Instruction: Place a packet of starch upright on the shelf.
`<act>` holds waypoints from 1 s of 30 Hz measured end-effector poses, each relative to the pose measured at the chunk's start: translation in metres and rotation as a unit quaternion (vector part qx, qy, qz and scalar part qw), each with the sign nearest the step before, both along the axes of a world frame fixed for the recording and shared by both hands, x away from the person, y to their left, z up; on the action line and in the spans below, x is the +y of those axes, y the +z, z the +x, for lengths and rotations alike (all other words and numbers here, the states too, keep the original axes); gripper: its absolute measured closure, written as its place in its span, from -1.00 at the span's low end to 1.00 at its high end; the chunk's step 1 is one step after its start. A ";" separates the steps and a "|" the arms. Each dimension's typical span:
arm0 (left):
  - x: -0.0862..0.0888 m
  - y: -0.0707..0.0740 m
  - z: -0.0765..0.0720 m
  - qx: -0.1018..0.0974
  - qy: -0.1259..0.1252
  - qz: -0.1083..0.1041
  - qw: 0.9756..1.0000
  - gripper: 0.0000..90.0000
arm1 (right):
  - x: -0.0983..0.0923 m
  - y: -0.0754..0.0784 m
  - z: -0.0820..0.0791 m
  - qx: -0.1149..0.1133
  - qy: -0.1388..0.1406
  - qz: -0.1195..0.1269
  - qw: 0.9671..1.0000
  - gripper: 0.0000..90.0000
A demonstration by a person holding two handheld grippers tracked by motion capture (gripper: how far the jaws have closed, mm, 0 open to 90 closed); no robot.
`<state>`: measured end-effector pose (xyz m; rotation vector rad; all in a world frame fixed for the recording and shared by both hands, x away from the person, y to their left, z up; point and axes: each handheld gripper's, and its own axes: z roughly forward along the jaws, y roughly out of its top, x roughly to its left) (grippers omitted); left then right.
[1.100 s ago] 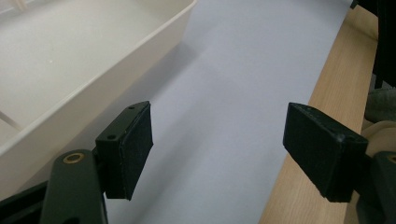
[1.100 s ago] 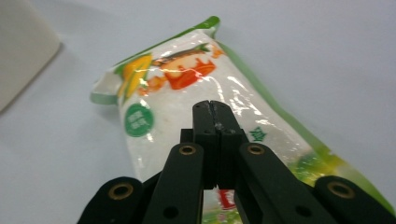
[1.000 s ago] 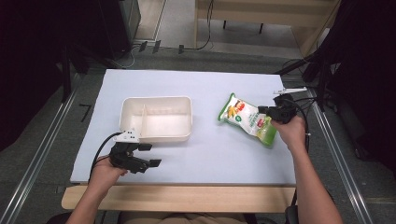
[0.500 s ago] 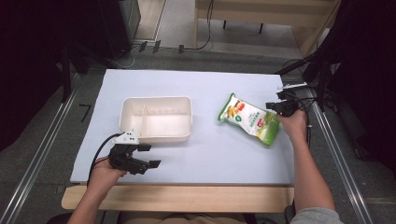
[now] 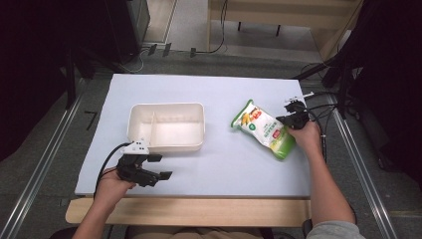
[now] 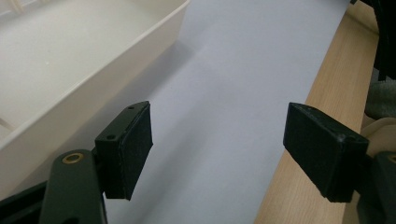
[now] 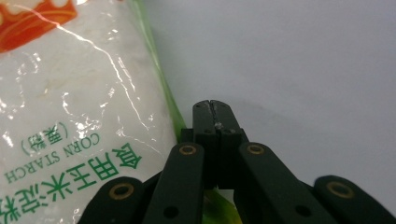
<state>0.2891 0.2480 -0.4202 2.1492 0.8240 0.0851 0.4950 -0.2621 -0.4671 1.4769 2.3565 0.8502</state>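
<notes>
Pale blue-white sheet [image 5: 199, 89] spread over a light wooden table [image 5: 189, 211], bare wood showing along the near edge. Grey floor [image 5: 45, 169] with metal rails on both sides, cables [image 5: 209, 50] past the far edge. Wooden furniture [image 5: 278, 15] beyond, dark at the far corners.

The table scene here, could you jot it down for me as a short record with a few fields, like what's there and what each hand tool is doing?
surface: pale blue mat on a wooden table
container: cream tray, nothing visible inside
package: corn starch bag, lying flat to the right of the tray
left gripper: jaws wide apart, nothing between them, near the tray's front corner
right gripper: jaws pressed together, beside the bag's green edge; whether they pinch it is unclear
</notes>
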 end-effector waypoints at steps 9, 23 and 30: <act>-0.003 0.003 0.003 -0.003 -0.003 -0.007 1.000 -0.45 | 0.006 0.002 -0.030 0.010 0.021 -0.006 1.000 1.00; -0.009 0.004 0.014 -0.007 -0.014 -0.017 1.000 -0.45 | 0.033 0.005 -0.073 0.020 0.073 -0.018 0.997 1.00; -0.015 0.005 0.019 -0.007 -0.022 -0.019 1.000 -0.45 | 0.051 0.006 -0.089 0.028 0.109 -0.012 0.994 1.00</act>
